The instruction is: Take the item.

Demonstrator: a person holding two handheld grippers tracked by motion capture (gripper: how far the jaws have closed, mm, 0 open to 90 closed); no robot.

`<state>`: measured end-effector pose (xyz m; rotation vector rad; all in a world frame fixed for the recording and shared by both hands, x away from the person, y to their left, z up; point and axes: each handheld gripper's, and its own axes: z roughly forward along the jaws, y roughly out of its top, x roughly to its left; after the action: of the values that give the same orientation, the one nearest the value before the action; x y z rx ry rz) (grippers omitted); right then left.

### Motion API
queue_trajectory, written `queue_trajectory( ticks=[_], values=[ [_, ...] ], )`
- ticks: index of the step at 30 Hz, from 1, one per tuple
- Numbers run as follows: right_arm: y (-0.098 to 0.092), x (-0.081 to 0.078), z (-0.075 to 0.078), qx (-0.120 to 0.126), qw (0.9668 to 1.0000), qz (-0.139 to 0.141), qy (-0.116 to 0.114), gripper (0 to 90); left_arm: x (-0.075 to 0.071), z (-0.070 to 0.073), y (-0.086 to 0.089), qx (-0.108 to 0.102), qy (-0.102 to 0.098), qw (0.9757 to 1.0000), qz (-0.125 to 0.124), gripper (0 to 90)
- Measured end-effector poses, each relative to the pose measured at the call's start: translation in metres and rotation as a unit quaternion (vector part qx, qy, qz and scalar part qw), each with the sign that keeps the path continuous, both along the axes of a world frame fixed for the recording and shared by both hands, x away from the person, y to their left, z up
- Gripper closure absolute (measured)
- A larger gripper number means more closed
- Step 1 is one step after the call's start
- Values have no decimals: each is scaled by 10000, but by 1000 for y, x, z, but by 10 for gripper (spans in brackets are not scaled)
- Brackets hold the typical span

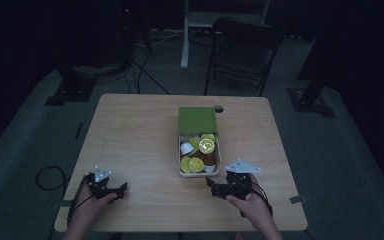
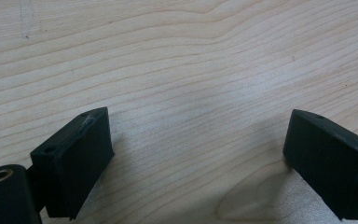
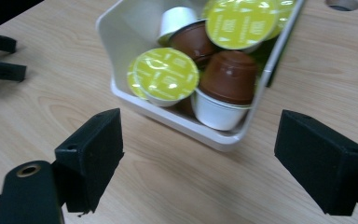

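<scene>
High view: white tray [image 1: 181, 150] of coffee capsules [image 1: 196, 164], green lid [image 1: 197, 120] slid back, sits mid-table. Left gripper view: left gripper [image 2: 196, 154] gapes wide over bare wooden table [image 2: 177, 56]. Right gripper view: right gripper [image 3: 200, 154] spread wide, near the tray [image 3: 121, 42]; a clumsy reach could shove it or spill the heaped capsules [image 3: 165, 74].

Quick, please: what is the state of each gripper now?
Left gripper: open, holding nothing, over bare table.
Right gripper: open, holding nothing, before the capsule tray.
</scene>
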<state>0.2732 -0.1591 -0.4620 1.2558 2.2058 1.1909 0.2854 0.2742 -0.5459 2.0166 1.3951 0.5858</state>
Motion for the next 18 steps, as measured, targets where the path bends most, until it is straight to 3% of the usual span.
queue_trajectory(
  ticks=[7, 13, 18],
  values=[
    [14, 2, -1, 56, 9997, 234, 43, 150, 0, 0, 0, -1, 0, 10000, 0, 85],
    [25, 9, -5, 148, 9994, 278, 108, 149, 0, 0, 0, 0, -2, 10000, 0, 86],
    [32, 16, -9, 118, 9996, 236, -34, 153, 0, 0, 0, 1, 0, 10000, 0, 85]
  ],
)
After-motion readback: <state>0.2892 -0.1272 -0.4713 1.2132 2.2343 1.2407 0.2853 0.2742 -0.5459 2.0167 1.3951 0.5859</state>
